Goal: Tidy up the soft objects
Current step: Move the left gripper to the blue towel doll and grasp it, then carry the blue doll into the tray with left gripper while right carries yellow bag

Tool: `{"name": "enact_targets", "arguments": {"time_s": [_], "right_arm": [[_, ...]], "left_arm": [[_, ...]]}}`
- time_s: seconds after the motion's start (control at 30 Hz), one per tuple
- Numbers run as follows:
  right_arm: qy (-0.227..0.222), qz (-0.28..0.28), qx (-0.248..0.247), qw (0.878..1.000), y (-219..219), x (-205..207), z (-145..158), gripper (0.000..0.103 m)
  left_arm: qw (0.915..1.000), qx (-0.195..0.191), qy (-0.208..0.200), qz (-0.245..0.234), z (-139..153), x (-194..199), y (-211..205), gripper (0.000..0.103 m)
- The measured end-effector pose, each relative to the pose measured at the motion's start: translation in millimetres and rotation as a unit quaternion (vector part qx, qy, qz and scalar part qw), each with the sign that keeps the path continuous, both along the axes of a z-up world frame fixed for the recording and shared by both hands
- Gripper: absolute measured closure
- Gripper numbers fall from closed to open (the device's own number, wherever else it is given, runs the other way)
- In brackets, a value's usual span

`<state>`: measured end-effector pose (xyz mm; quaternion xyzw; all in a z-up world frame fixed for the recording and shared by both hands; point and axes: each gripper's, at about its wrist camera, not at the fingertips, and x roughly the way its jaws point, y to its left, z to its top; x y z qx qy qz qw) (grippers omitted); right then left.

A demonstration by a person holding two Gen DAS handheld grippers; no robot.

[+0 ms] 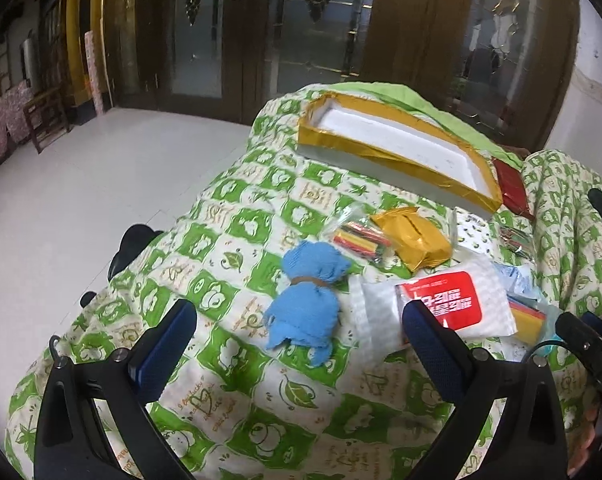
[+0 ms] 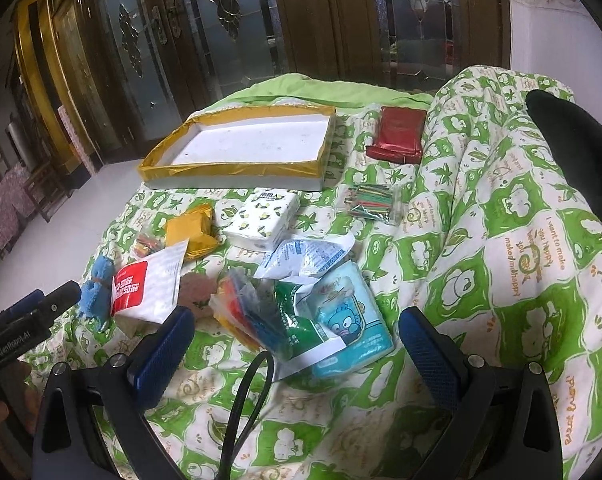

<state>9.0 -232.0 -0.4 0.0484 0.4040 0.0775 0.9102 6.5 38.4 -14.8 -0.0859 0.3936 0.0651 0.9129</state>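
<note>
A blue cloth bundle (image 1: pixel 307 298) tied with a brown band lies on the green-and-white quilt (image 1: pixel 237 240), just ahead of my open, empty left gripper (image 1: pixel 299 340). It also shows in the right wrist view (image 2: pixel 97 292). My right gripper (image 2: pixel 297 336) is open and empty over a teal cartoon tissue pack (image 2: pixel 349 320) and a green-white torn packet (image 2: pixel 301 320). A gold-rimmed white tray (image 2: pixel 237 172) sits empty at the far side; it also shows in the left wrist view (image 1: pixel 397 160). A white tissue pack with a red label (image 1: pixel 445 300) lies right of the blue bundle.
A gold packet (image 2: pixel 191 232), a patterned white tissue pack (image 2: pixel 263 220), a red packet (image 2: pixel 399 134), a bag of coloured sticks (image 2: pixel 375 202) and a brown fuzzy item (image 2: pixel 197 288) lie on the quilt. A black cable (image 2: pixel 245 400) runs near the right gripper. The quilt drops to white floor (image 1: pixel 101 184) at left.
</note>
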Motion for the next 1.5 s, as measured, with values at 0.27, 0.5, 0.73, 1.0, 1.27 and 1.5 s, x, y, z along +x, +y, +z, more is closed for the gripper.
{"name": "enact_targets", "arguments": {"time_s": [0.27, 0.5, 0.73, 1.0, 1.27, 1.5], "right_arm": [[0.044, 0.029, 0.0, 0.999, -3, 14, -7, 0.001], [0.052, 0.059, -0.011, 0.997, 10, 14, -8, 0.004], [0.057, 0.084, -0.023, 0.995, 19, 20, -3, 0.016], [0.067, 0.138, -0.055, 0.987, 46, 26, -14, 0.041], [0.054, 0.138, -0.063, 0.987, 48, 28, -19, 0.07], [0.06, 0.118, 0.013, 0.991, 25, 29, -8, 0.073]], "left_arm": [[0.9996, 0.018, 0.021, -0.006, -9, 8, -5, 0.008], [0.9991, 0.018, 0.037, -0.009, -15, 18, -5, 0.013], [0.998, 0.028, 0.055, -0.017, -21, 30, -8, 0.024], [0.996, 0.023, 0.083, -0.023, -35, 39, -8, 0.051], [0.995, 0.02, 0.089, -0.041, -41, 40, -14, 0.077], [0.9965, -0.01, 0.069, -0.046, -33, 34, -10, 0.082]]}}
